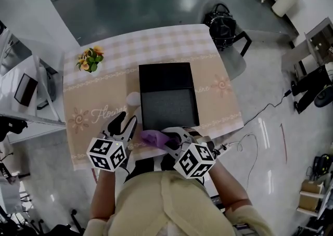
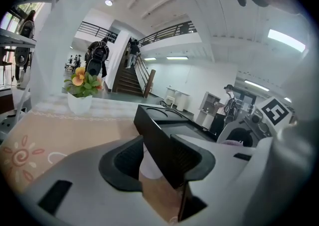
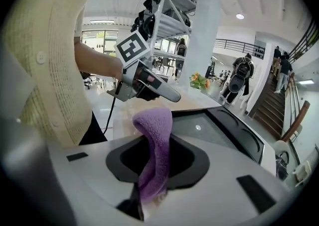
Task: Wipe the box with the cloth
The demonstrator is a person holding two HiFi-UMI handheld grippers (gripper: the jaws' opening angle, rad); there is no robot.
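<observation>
The right tool (image 1: 174, 142) pinches the purple cloth (image 3: 154, 140) above the box (image 1: 167, 94), toward the tabletop (image 1: 93, 100) near edge. The left tool (image 1: 126, 120) stands wide, straddling the box's near-left corner. Unclamped, the box could skid under the wipe.

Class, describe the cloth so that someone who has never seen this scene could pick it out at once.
Find the table with the checked, flower-printed cover and the black box lying on it. At the box's near edge, the right gripper pinches a purple cloth. It is the only soft, purple thing there, fuzzy against the hard black box.
</observation>
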